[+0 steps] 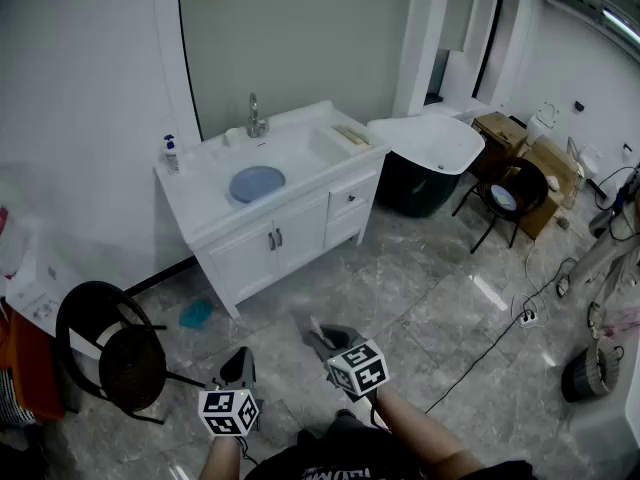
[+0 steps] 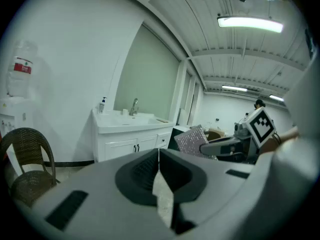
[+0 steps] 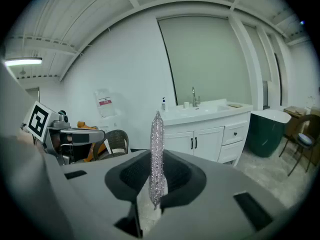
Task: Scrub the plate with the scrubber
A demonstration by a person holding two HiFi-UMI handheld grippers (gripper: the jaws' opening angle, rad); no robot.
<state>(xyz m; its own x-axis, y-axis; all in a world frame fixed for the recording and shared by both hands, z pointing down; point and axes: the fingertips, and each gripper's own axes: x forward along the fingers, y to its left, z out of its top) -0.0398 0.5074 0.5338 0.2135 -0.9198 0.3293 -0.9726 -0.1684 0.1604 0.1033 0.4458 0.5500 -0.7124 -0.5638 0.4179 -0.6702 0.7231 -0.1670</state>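
A blue plate (image 1: 257,182) lies in the basin of a white vanity (image 1: 300,230) across the room, far from both grippers. My right gripper (image 1: 320,334) is low in the head view and shut on a thin sparkly silver scrubber (image 3: 157,154), which stands edge-on between its jaws. The left gripper view shows that scrubber (image 2: 192,140) flat-on. My left gripper (image 1: 240,363) is beside the right one, and its jaws (image 2: 159,156) are shut with nothing between them. Both point toward the vanity (image 2: 127,134).
A faucet (image 1: 255,118) and soap bottle (image 1: 170,153) stand on the vanity top. A wicker chair (image 1: 110,353) is close on the left. A white tub on a dark base (image 1: 430,158), a black chair (image 1: 505,200) and boxes (image 1: 545,163) stand right. A cable and power strip (image 1: 525,316) cross the floor.
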